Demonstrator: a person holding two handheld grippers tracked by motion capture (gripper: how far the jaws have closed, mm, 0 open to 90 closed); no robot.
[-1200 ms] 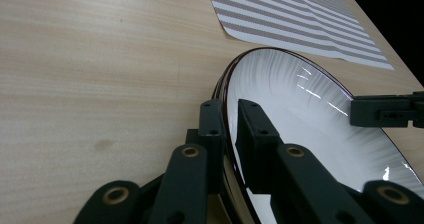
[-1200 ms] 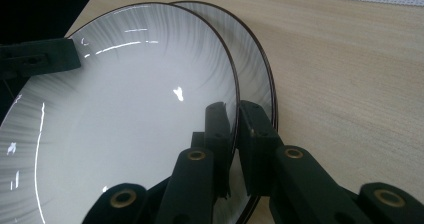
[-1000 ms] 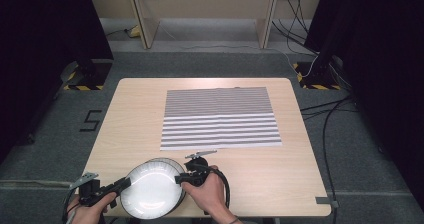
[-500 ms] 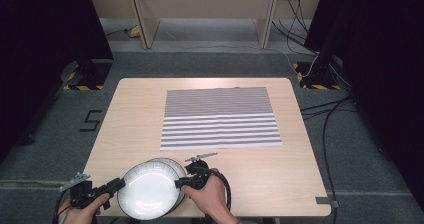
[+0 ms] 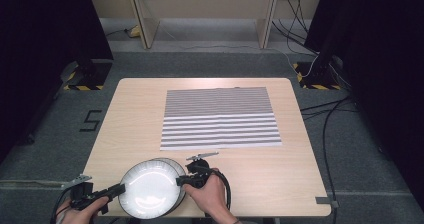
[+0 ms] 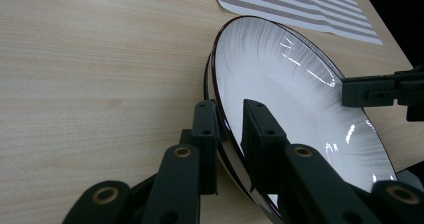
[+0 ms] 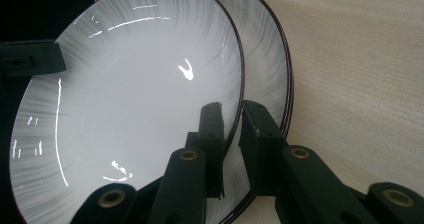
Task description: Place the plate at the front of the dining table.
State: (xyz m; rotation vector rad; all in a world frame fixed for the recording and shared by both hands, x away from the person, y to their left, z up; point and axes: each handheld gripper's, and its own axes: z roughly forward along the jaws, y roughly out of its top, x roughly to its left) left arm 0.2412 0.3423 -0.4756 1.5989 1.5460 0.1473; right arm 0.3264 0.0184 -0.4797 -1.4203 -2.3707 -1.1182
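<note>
**Two pinches on one rim, right at the table's near edge**

The table (image 5: 125, 114) carries a striped mat (image 5: 220, 116) across its middle. Two white plates are stacked against the near edge, toward the near left corner. The top plate (image 5: 150, 191) sits slightly off the bottom plate (image 5: 173, 162), whose dark rim peeks out on the far right side.

The left gripper (image 5: 120, 188) is closed on the top plate's left rim and the right gripper (image 5: 181, 180) on its right rim. Both sets of jaws have just been closing, with that rim between them. In the right gripper view one jaw lies on the plate's face and the other tucks under it, above the bottom plate (image 7: 272, 49). In the left gripper view I cannot tell whether the jaws take one rim or both.

The main risk is a dropped plate. The glaze is glossy and each grip is narrow, so the plate could slip if one hand rises faster than the other, and it might fall past the near edge. If the left jaws have caught both rims, the bottom plate could lift briefly and then drop with a clatter. Uneven pull could also drag the stack toward the edge.

A second ago only one round outline showed. Now the top plate has shifted toward the near left, uncovering the bottom plate's rim. The left hand has drawn back slightly toward the corner.
</note>
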